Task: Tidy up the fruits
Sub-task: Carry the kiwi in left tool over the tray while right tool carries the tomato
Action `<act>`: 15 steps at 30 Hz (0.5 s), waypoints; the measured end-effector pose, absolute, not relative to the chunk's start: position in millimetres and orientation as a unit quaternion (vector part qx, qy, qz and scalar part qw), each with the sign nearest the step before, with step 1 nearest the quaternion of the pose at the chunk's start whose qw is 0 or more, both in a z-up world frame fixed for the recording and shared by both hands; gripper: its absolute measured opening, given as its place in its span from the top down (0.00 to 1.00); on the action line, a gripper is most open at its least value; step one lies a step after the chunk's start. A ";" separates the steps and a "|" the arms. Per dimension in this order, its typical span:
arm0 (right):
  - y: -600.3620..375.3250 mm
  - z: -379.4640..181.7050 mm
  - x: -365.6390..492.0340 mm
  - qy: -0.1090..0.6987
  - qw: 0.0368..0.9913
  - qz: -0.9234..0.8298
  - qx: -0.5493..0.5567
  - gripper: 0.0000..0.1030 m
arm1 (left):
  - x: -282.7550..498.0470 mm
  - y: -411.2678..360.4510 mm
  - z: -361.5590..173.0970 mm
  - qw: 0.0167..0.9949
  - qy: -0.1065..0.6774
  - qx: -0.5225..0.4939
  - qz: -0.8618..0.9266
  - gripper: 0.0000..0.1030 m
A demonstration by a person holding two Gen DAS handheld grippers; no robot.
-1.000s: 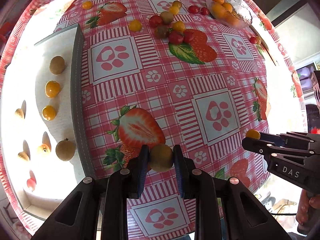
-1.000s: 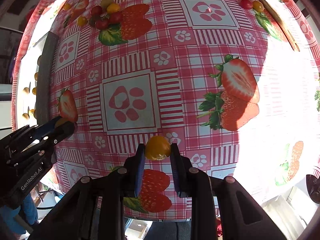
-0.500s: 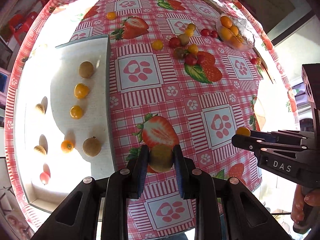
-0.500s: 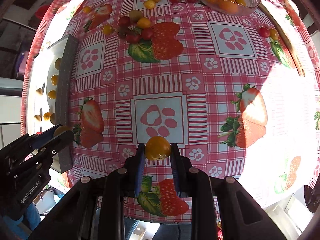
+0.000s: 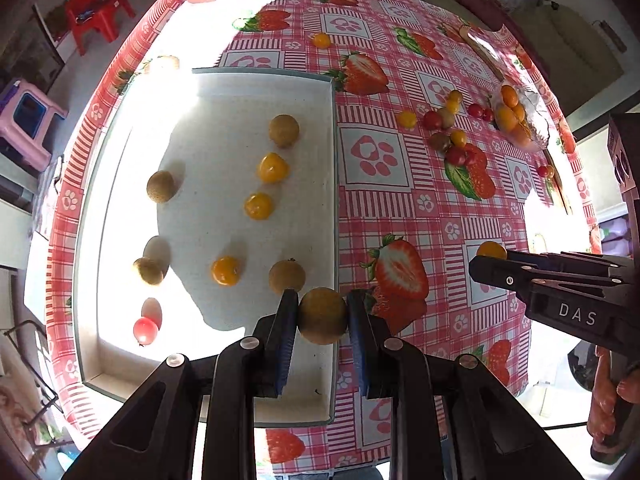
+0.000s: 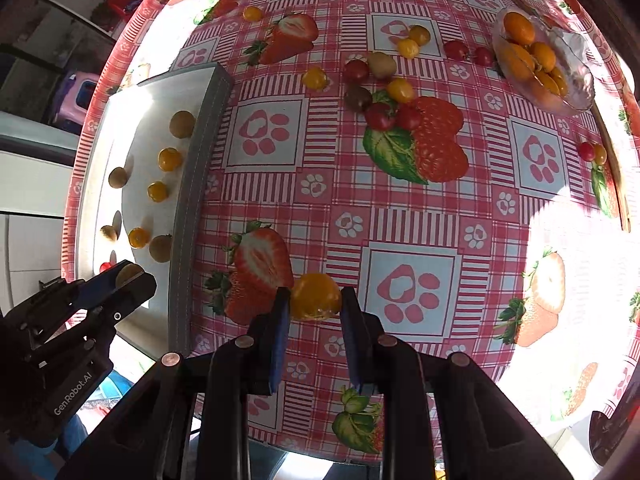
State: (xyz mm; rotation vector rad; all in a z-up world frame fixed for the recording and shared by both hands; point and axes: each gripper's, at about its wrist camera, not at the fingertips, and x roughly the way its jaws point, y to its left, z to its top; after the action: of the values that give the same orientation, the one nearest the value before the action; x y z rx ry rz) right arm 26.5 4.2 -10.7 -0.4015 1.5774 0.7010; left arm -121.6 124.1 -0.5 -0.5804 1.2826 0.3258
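My left gripper (image 5: 322,316) is shut on a brown round fruit (image 5: 322,315) and holds it above the near right rim of the white tray (image 5: 333,184). The tray holds several brown and yellow fruits and one red tomato (image 5: 145,331). My right gripper (image 6: 314,300) is shut on a yellow tomato (image 6: 315,297) above the tablecloth, right of the tray (image 6: 188,208). It also shows at the right of the left wrist view (image 5: 486,258). My left gripper also shows in the right wrist view (image 6: 130,278).
Loose red, yellow and brown fruits (image 6: 380,92) lie in a cluster on the strawberry-print tablecloth (image 6: 408,216). A glass bowl (image 6: 576,76) of orange fruits stands at the far right. A lone yellow tomato (image 5: 321,40) lies beyond the tray. The table edge is near both grippers.
My left gripper has swung left with the brown fruit and now hangs over the tray's rim. My right gripper has drawn back with the yellow tomato; more of the table shows.
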 end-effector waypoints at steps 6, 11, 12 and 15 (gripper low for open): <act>36.6 -2.2 15.5 0.678 0.624 0.335 -0.196 0.74 | -145.8 149.3 -8.5 0.739 0.581 -0.287 0.185 0.74; 64.0 -3.7 8.1 0.674 0.612 0.356 -0.209 0.74 | -161.3 167.2 -20.0 0.726 0.583 -0.297 0.212 0.74; 69.1 -4.0 6.5 0.673 0.610 0.360 -0.211 0.74 | -163.6 169.7 -22.9 0.724 0.584 -0.298 0.217 0.74; 84.5 -5.1 1.0 0.670 0.603 0.373 -0.218 0.74 | -168.7 176.4 -33.2 0.715 0.588 -0.300 0.231 0.74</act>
State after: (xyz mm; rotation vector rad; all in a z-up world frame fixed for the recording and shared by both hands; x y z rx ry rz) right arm 1.0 84.5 -5.1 -0.5049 1.5520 0.8623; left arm -168.7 176.4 -33.2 -0.6635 1.3019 0.5107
